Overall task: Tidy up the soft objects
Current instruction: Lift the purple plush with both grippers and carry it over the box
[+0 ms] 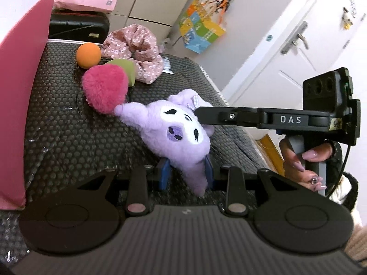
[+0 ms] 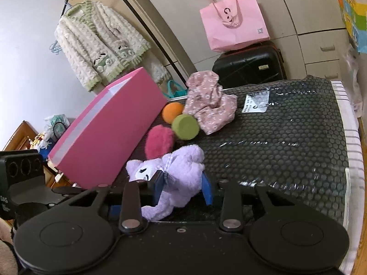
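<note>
Left wrist view: purple plush (image 1: pixel 181 130) sits pinched between both grippers, left gripper (image 1: pixel 187 171) clamping its lower end, right gripper (image 2: pixel 183 183) closed around its body. Just ahead lie magenta pompom (image 1: pixel 104 89), green piece (image 2: pixel 185 127), orange ball (image 1: pixel 88 55).

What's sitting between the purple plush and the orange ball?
The fuzzy pink heart and green foam piece lie between the purple plush and orange ball, in both wrist views.
</note>
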A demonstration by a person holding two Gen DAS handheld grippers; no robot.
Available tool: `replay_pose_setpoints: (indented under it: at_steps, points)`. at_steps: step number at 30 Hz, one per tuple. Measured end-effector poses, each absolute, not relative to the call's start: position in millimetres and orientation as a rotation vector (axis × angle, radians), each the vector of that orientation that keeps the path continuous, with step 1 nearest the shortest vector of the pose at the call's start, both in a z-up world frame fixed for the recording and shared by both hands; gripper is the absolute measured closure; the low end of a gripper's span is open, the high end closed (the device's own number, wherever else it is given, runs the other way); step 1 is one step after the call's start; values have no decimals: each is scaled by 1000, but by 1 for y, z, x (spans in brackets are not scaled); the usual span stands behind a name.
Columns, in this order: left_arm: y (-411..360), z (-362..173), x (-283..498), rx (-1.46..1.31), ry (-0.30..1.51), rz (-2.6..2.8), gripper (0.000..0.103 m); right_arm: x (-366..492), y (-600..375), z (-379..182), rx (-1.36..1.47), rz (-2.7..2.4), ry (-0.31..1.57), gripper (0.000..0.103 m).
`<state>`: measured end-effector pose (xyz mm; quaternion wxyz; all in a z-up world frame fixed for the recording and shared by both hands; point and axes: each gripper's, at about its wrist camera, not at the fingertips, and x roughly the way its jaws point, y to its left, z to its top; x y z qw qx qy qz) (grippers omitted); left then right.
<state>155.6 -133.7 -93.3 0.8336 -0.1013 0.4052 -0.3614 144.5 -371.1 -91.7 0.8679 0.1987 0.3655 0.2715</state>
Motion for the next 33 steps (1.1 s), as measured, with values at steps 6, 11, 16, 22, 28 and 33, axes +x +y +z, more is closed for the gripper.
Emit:
replay_pose_setpoints:
  at_steps: [6,11,16,22,28,33]
  points:
    - [-117,-85,134,-183,918,-807,72,119,-357,-82,458,530,837,62]
    - [-100,-82,117,-175,953,-826,72,103,-345,-81,504,536,908,62]
    - [-81,-76,104,-180,997,-832,72,91,-323,-70,460,553,935,62]
    - [-51,-62,87,-170,1002,-822,72,83,-292,-56,418,608,951,62]
    - [-18,-45,74,-175,996,-820,72,81,-262,-36,384,666,960,63]
    - [6,-25,64,-146,967,-816,72,79,-238,-15,361,721,954,63]
